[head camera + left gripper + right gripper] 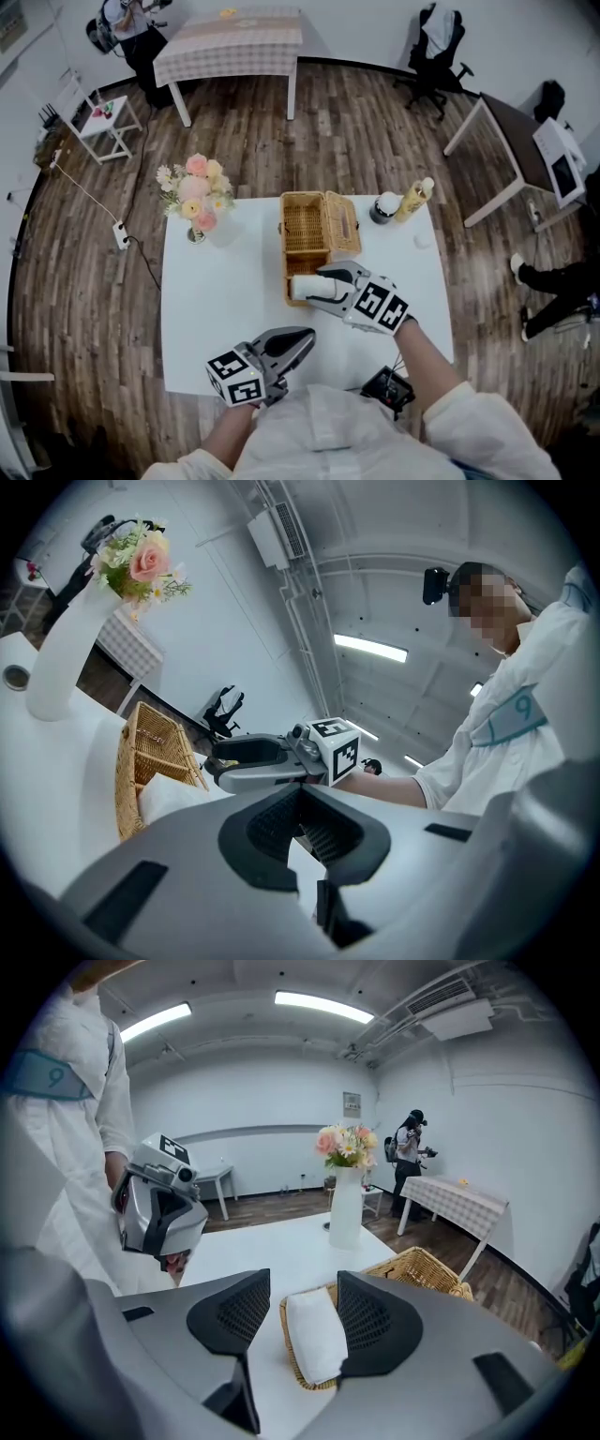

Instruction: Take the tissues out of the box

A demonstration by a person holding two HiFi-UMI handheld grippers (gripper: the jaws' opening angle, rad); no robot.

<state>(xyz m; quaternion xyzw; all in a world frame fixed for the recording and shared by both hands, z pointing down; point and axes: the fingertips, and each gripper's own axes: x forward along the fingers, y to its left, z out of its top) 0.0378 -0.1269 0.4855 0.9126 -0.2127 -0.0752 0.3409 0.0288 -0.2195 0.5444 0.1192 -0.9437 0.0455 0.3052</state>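
An open wicker box (305,225) stands in the middle of the white table (216,300), its lid flipped to the right. A white tissue pack (302,287) rests at the box's near end. My right gripper (319,286) is open over that end. In the right gripper view the pack (314,1335) lies between the pads, clear of the left pad, and the right jaw covers its right edge. My left gripper (302,339) hovers near the table's front edge, shut with nothing in it, pointing towards the box (141,752) and the right gripper (248,761).
A white vase of flowers (195,202) stands at the table's far left. A yellow bottle (412,200) and a dark jar with a white cap (384,208) sit at the far right. A black device (389,389) lies at the near edge.
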